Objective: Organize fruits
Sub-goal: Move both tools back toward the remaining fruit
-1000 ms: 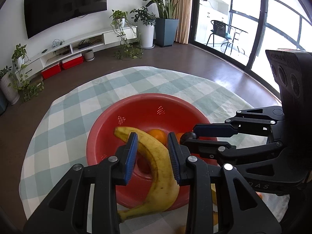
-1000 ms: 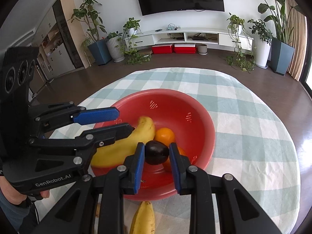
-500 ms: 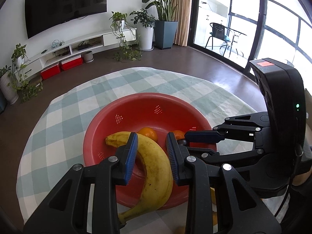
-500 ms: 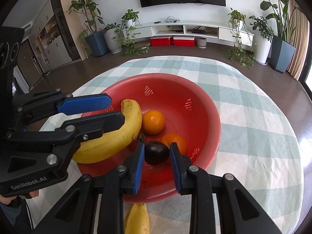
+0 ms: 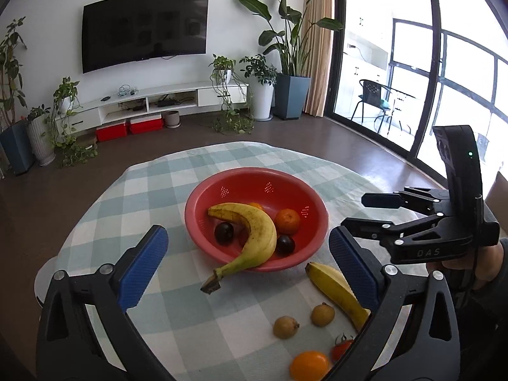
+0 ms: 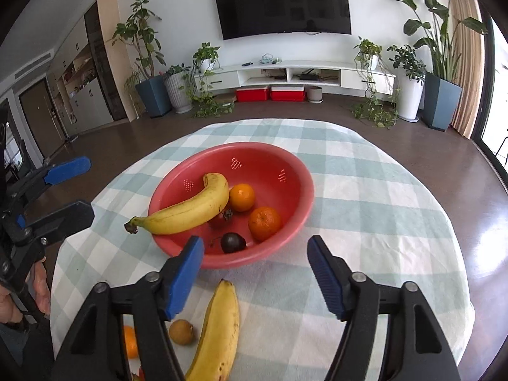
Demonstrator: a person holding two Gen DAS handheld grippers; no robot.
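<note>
A red bowl (image 5: 304, 187) (image 6: 295, 171) sits mid-table. In it lie a banana (image 5: 257, 231) (image 6: 193, 209) with its stem over the near rim, oranges (image 5: 287, 220) (image 6: 265, 223) and dark plums (image 5: 285, 244) (image 6: 233, 243). My left gripper (image 5: 247, 263) is open and empty, held back in front of the bowl. My right gripper (image 6: 254, 266) is open and empty, also short of the bowl; it shows at the right of the left wrist view (image 5: 365, 212). A second banana (image 5: 336, 295) (image 6: 219, 333) lies on the cloth near me.
The round table has a green-checked cloth (image 5: 158, 190) (image 6: 365, 190). Loose fruit lies by the near edge: two small brown fruits (image 5: 285, 327), an orange (image 5: 309, 365) and a small tomato (image 5: 341, 347). Dark floor surrounds the table.
Both grippers have opened and drawn back from the bowl. The banana left my left gripper and the dark plum left my right gripper; both now lie in the bowl.
</note>
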